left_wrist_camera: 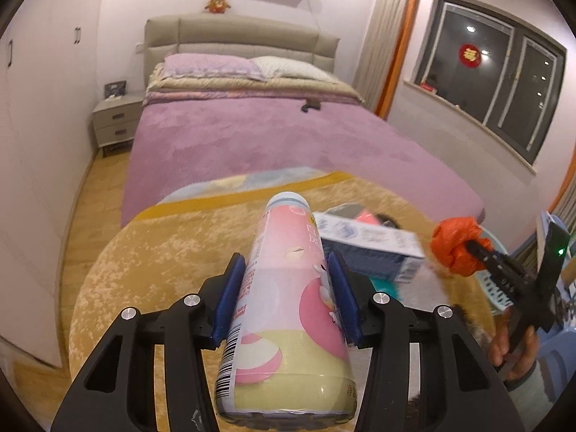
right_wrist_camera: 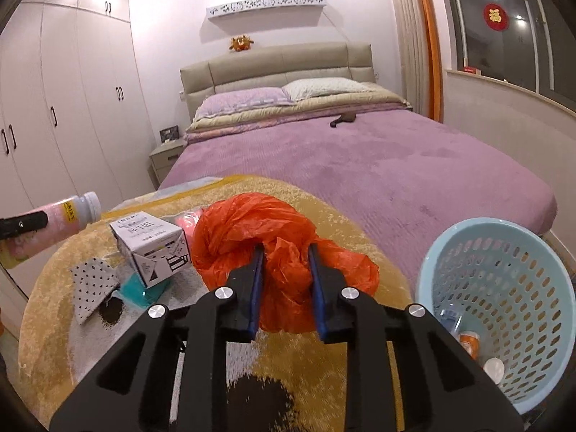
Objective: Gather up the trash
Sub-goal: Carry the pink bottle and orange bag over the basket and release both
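Claws (left_wrist_camera: pixel 286 262) (right_wrist_camera: pixel 286 252) grip pink bottle (left_wrist_camera: pixel 288 298) and orange bag (right_wrist_camera: pixel 273 248) beside basket (right_wrist_camera: pixel 504 252).

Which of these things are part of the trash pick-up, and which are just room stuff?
Part of the job:
pink bottle, held by left gripper
orange plastic bag, held by right gripper
blue basket
white carton
dotted cloth scrap

Just lying about:
bed
nightstand
wardrobe

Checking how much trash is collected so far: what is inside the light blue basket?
In the light blue basket, the right wrist view shows an orange can, a white round lid or cap and a small bluish item. The near wall hides the rest of its bottom.
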Demonstrator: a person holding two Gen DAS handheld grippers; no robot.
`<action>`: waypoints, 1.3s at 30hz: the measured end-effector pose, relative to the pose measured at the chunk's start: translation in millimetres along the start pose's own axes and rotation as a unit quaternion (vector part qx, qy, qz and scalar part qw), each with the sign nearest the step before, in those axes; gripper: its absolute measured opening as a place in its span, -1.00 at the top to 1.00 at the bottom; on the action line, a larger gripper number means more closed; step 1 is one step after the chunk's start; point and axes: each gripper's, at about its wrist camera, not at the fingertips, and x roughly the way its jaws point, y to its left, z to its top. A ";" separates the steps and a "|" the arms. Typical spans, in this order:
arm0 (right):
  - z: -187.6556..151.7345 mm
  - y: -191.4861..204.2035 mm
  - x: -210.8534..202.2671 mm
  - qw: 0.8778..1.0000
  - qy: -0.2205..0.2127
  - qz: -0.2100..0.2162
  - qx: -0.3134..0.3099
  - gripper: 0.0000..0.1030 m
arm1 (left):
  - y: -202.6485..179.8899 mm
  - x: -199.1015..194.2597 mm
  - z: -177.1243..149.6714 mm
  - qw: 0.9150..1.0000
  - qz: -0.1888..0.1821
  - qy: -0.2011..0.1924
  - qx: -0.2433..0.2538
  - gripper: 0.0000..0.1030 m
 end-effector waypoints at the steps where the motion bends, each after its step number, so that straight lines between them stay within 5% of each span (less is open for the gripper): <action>1: -0.3 -1.9 -6.5 1.000 -0.006 -0.005 0.000 0.60 | -5.7 -2.0 2.5 1.000 -0.006 -0.001 0.002 0.10; 12: 8.2 -42.7 -66.6 0.997 -0.055 -0.056 0.019 0.60 | -98.9 7.7 24.8 0.996 -0.072 -0.017 0.040 0.10; 20: 11.3 -97.9 -102.5 0.989 -0.073 -0.118 0.046 0.60 | -192.5 45.5 27.0 0.985 -0.153 -0.015 0.072 0.10; 24: 14.1 -131.0 -100.5 0.978 -0.040 -0.195 0.064 0.60 | -238.9 71.0 31.4 0.978 -0.187 -0.002 0.088 0.10; 30: 7.0 -184.1 -92.5 0.969 -0.008 -0.218 0.117 0.60 | -310.2 117.5 25.2 0.969 -0.213 0.038 0.116 0.10; 39: -8.3 -222.3 -80.3 0.960 0.027 -0.236 0.150 0.58 | -363.5 161.3 -3.0 0.965 -0.222 0.081 0.116 0.09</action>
